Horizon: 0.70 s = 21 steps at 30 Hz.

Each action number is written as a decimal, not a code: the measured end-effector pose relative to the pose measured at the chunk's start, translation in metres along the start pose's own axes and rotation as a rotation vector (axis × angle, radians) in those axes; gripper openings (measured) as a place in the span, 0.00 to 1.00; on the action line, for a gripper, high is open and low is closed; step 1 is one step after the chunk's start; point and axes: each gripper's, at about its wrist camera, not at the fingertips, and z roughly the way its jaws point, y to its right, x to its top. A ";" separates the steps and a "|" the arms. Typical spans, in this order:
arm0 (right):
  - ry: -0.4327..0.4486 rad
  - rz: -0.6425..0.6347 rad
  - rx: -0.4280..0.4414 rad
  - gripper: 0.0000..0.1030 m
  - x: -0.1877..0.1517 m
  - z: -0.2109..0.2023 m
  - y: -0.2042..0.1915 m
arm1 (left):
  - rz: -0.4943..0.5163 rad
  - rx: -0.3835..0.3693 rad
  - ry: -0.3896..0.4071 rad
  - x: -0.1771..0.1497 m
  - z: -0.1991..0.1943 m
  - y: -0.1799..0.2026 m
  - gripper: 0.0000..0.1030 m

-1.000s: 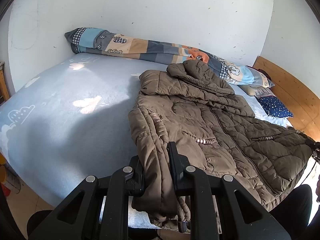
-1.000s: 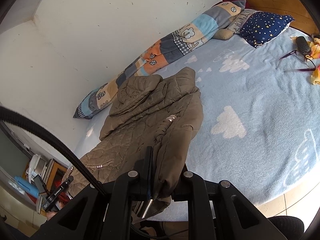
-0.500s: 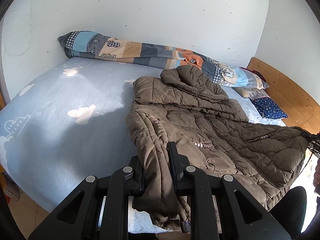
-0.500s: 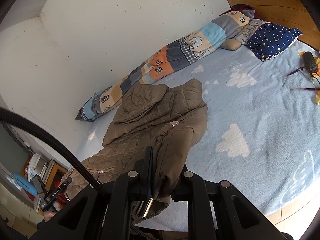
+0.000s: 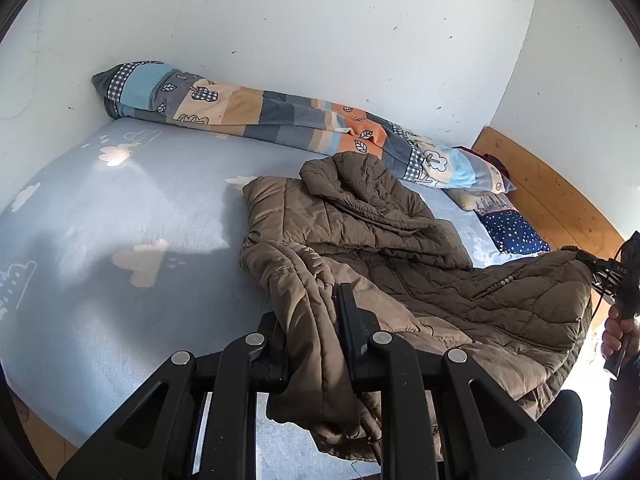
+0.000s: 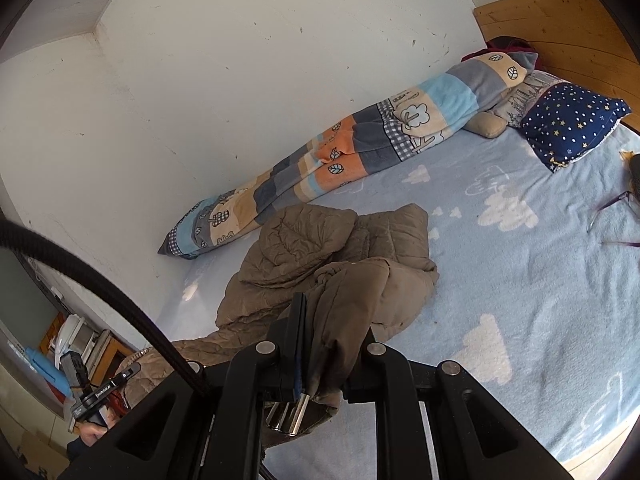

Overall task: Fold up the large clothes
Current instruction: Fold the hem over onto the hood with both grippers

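Nearest to me, at the bottom of the left wrist view, my left gripper (image 5: 316, 320) is clamped on a bunched fold of the brown quilted jacket (image 5: 400, 264), the cloth squeezed between the two black fingers and hanging in a loose lump below them. At the bottom of the right wrist view my right gripper (image 6: 332, 344) is likewise closed tight on another edge of the jacket (image 6: 340, 256), with a shiny metal fitting dangling just under the pinched cloth. Between my two grips the hem end of the jacket is raised off the light blue bedsheet (image 5: 120, 240), while its upper part lies on the sheet further off, the hood crumpled at the far end. At the right edge of the left wrist view my right hand (image 5: 618, 332) shows around a black handle, and in the lower left corner of the right wrist view my left hand (image 6: 94, 428) shows below the other gripper's body; a thick black cable (image 6: 100, 292) crosses that view from the left. Beyond the jacket, the sheet spreads wide with its white cloud prints. Far right in the left wrist view a dark blue pillow with white dots (image 5: 516, 232) lies near the wooden headboard (image 5: 560, 204). Farthest of all, a long rolled patchwork blanket (image 5: 280, 116) in blue, grey, orange and cream runs along the white wall (image 5: 320, 32), touching it along the bed's far side.
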 end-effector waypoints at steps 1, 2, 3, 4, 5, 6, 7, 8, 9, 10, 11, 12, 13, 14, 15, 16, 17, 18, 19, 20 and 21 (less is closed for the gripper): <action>0.003 -0.005 0.000 0.14 0.004 0.002 -0.002 | 0.000 -0.001 0.000 0.004 0.001 -0.001 0.18; 0.004 -0.009 0.001 0.14 0.009 0.004 -0.003 | -0.003 -0.008 -0.001 0.008 0.002 -0.002 0.18; 0.006 -0.012 0.002 0.14 0.013 0.007 -0.004 | -0.004 -0.012 -0.002 0.012 0.004 -0.003 0.18; 0.007 -0.015 0.002 0.14 0.017 0.009 -0.004 | -0.003 -0.014 -0.002 0.017 0.005 -0.004 0.18; 0.007 -0.018 0.002 0.14 0.021 0.012 -0.005 | -0.004 -0.015 -0.008 0.021 0.007 -0.004 0.18; 0.008 -0.023 0.002 0.14 0.026 0.015 -0.006 | -0.003 -0.017 -0.008 0.026 0.009 -0.004 0.18; 0.010 -0.027 0.001 0.14 0.029 0.018 -0.007 | -0.001 -0.017 -0.005 0.030 0.010 -0.004 0.18; 0.011 -0.032 0.000 0.14 0.034 0.022 -0.008 | 0.001 -0.018 -0.004 0.035 0.012 -0.004 0.18; 0.012 -0.036 0.000 0.14 0.038 0.025 -0.006 | 0.002 -0.019 -0.005 0.040 0.015 -0.004 0.18; 0.013 -0.038 -0.001 0.14 0.043 0.029 -0.005 | 0.005 -0.019 -0.005 0.046 0.018 -0.003 0.19; 0.013 -0.037 -0.001 0.14 0.047 0.033 -0.004 | 0.006 -0.020 -0.003 0.051 0.020 -0.003 0.19; 0.013 -0.037 0.000 0.14 0.051 0.036 -0.003 | 0.007 -0.021 -0.002 0.056 0.023 -0.003 0.19; 0.013 -0.036 -0.001 0.14 0.055 0.040 -0.002 | 0.007 -0.021 0.000 0.062 0.026 -0.004 0.19; 0.014 -0.035 -0.001 0.14 0.059 0.043 0.000 | 0.004 -0.020 0.001 0.067 0.031 -0.004 0.19; 0.014 -0.033 0.000 0.14 0.064 0.048 0.001 | -0.001 -0.018 0.001 0.073 0.036 -0.005 0.19; 0.015 -0.031 0.001 0.14 0.068 0.053 0.003 | -0.006 -0.018 0.002 0.078 0.041 -0.007 0.19; 0.015 -0.031 0.000 0.14 0.072 0.057 0.005 | -0.008 -0.016 0.002 0.083 0.046 -0.009 0.19; 0.014 -0.032 -0.003 0.14 0.077 0.063 0.006 | -0.012 -0.014 0.002 0.089 0.052 -0.010 0.19; 0.013 -0.032 -0.008 0.14 0.081 0.069 0.007 | -0.018 -0.014 0.001 0.094 0.059 -0.012 0.19; 0.012 -0.031 -0.012 0.14 0.086 0.075 0.009 | -0.020 -0.012 0.001 0.100 0.065 -0.013 0.19; 0.009 -0.030 -0.014 0.14 0.090 0.081 0.012 | -0.022 -0.010 -0.001 0.106 0.072 -0.014 0.19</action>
